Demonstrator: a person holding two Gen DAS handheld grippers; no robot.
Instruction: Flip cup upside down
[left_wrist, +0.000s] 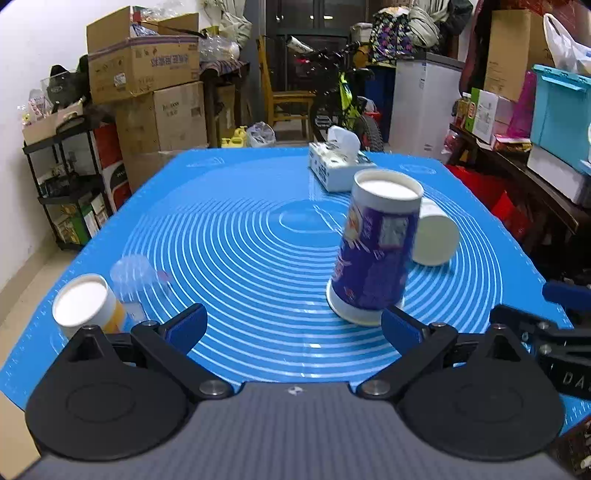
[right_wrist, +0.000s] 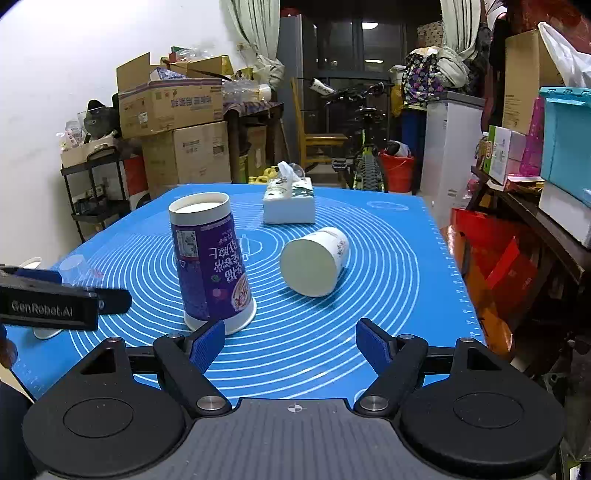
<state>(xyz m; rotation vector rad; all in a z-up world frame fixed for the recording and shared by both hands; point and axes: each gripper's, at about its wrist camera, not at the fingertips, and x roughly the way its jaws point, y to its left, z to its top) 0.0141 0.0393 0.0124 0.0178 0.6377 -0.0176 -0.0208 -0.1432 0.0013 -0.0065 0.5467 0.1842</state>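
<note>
Already the tall purple paper cup (right_wrist: 211, 266) stands mouth-down on the blue ringed mat (right_wrist: 388, 295) covering the worktop, wide rim giving it a steady base. Both the left gripper (left_wrist: 293, 326) and right gripper (right_wrist: 291, 345) hang released, empty, just beside it.

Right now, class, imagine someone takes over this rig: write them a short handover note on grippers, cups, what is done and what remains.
Left gripper: open, empty, just short of the purple cup.
Right gripper: open, empty.
Purple cup stands mouth down on the blue mat, looks flipped.
White cup lies on its side right of it, short of the tissue box.
Clear cup and orange-print cup at the left edge appear mouth down.
Left: likely the white cup.
</note>
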